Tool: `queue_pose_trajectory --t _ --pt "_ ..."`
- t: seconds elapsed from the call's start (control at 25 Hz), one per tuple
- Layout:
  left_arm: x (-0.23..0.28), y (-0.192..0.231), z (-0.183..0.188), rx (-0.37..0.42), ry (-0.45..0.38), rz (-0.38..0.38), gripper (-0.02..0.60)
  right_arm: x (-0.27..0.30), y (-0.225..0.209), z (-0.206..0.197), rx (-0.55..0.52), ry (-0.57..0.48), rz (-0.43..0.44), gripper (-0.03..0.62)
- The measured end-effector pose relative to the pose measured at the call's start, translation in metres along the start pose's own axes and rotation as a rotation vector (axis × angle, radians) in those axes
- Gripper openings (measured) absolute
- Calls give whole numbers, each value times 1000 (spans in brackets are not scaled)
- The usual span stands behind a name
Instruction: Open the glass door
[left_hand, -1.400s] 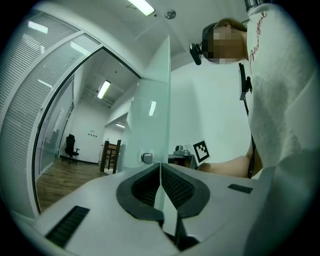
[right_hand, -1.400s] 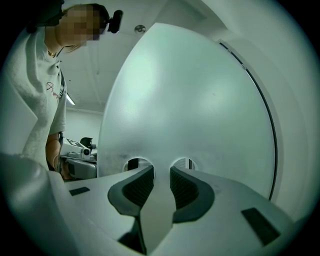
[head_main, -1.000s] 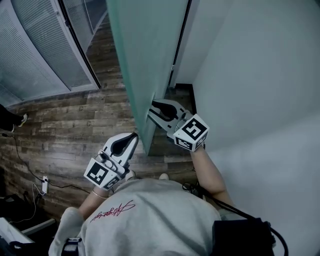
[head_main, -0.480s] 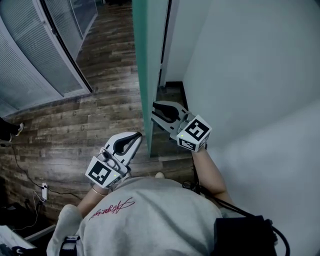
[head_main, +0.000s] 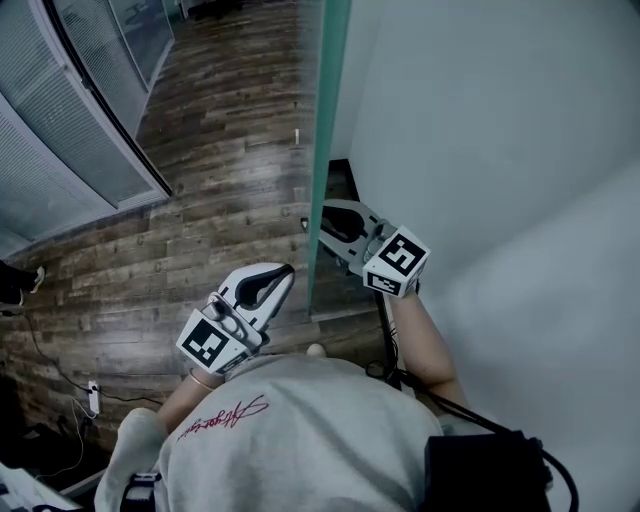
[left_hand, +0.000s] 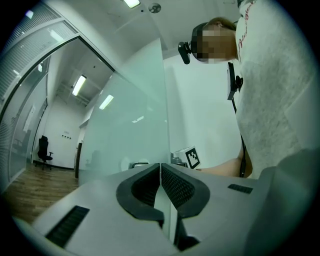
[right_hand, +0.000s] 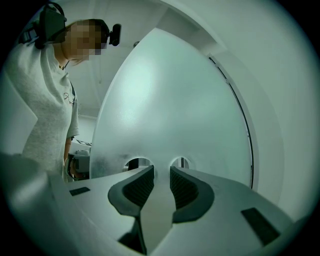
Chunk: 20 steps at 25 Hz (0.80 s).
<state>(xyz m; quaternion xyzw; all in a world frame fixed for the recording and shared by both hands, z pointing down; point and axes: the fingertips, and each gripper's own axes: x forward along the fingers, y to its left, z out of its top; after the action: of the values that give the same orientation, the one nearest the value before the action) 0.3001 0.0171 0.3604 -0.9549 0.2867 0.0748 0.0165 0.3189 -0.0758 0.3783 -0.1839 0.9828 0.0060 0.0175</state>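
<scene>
The glass door (head_main: 327, 150) is seen edge-on between the two grippers. The left gripper (head_main: 284, 272), jaws pressed together, is held just beside its left face. The right gripper (head_main: 326, 214), jaws spread and empty, is pointed at its right face. Contact with the glass cannot be made out, and the door's top is cut off.
</scene>
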Motion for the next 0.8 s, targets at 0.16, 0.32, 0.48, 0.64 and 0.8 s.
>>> queue_pose_trajectory --t 0.16,0.32,0.48,0.64,0.8 --pt "18 -13 -6 -21 6 -35 23 -19 -9 -1 -2 -8 -20 107" --pt "33 -28 -7 -50 12 -66 23 -37 -17 1 8 -26 -19 107" --pt "39 -43 -12 -119 20 -84 25 -55 -24 2 17 -40 -39 104" --pt "38 -46 -14 -150 22 -66 23 -72 -33 3 24 -43 -53 101" --pt "38 -46 -16 -151 35 -57 23 -87 -43 3 27 -51 -50 94"
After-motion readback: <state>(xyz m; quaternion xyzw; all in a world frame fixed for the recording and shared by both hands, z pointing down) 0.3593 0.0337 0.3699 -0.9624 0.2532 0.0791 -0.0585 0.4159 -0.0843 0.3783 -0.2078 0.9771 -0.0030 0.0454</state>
